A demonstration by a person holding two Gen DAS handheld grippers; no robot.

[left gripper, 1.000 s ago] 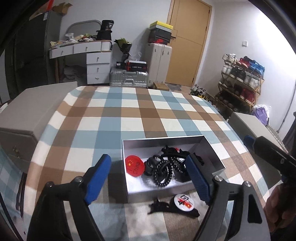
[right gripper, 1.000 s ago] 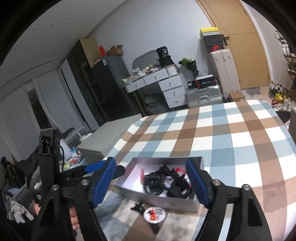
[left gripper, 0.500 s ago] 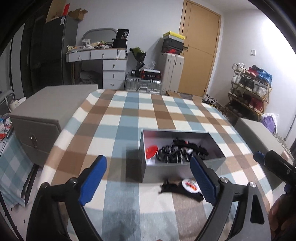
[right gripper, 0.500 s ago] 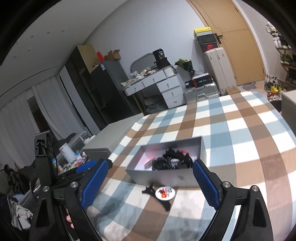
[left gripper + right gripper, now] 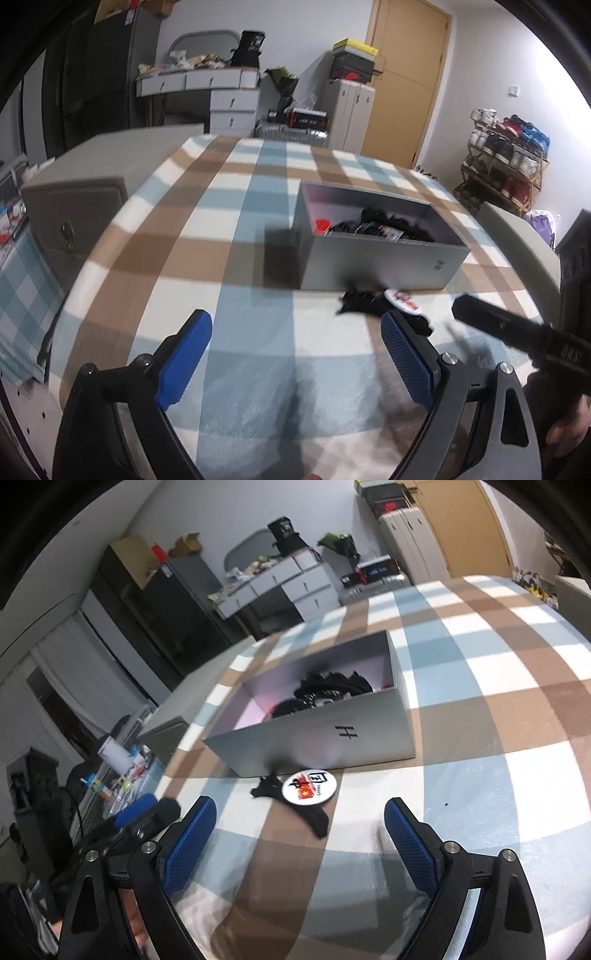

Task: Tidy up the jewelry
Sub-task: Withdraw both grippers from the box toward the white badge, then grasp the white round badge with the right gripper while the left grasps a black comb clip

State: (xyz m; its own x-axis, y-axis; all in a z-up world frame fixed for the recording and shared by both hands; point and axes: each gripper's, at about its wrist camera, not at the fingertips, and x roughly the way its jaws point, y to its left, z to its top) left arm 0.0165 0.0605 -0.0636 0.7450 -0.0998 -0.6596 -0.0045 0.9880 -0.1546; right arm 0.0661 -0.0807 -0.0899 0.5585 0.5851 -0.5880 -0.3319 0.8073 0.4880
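Blue-padded right tongs (image 5: 299,834) gape empty; the badge (image 5: 309,787) at twelve o'clock lies flat, so pads may skid off.

white walls, wooden door (image 5: 402,77), cluttered desk (image 5: 207,79), shoe rack (image 5: 506,162)

left gripper (image 5: 295,345): dropped lower & nearer the checked cloth (image 5: 177,236); jaws opened wider early in the sec, nothing btwn them.
right gripper (image 5: 300,829): sank too, rolled a bit; jaws opened wider, then just closed back slightly, empty.
grey box (image 5: 332,734): now seen side-on vs from above.
round badge (image 5: 309,787): larger in right view, closer to the blue pads (image 5: 406,845).
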